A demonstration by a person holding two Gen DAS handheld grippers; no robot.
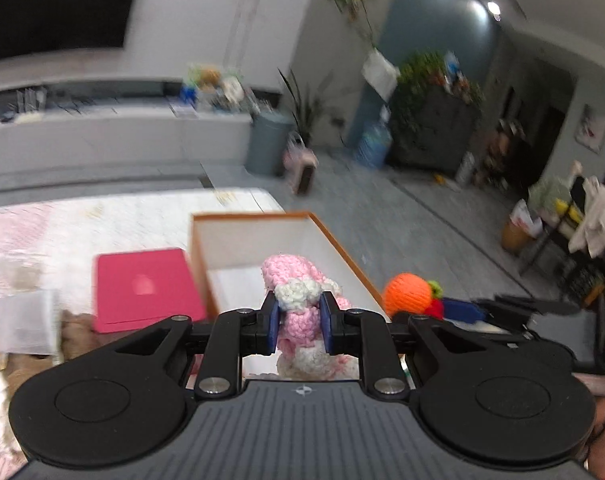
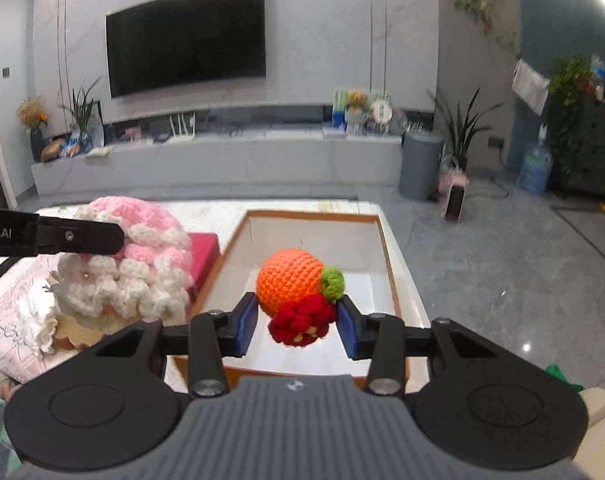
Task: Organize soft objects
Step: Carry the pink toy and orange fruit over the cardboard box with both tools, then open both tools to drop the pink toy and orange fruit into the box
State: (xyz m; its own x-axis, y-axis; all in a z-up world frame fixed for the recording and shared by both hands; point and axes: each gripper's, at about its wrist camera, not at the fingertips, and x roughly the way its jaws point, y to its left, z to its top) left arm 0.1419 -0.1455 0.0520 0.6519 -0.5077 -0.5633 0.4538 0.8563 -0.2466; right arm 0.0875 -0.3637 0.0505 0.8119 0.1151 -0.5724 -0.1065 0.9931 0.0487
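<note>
Left gripper (image 2: 120, 240) reads "bot.AI", clamping a pink toy (image 1: 298, 300); right gripper (image 2: 297, 326) grips an orange toy (image 2: 290, 286); box (image 2: 386, 256) seemingly empty.

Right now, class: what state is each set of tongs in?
Left tongs: closed on the pink and white crochet toy.
Right tongs: closed on the orange crochet toy.

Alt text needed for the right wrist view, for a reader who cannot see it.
The right gripper holds an orange crocheted ball with red and green trim above an open white box with an orange rim. At left, the left gripper carries a pink and white crocheted toy; a wall television hangs behind.
</note>
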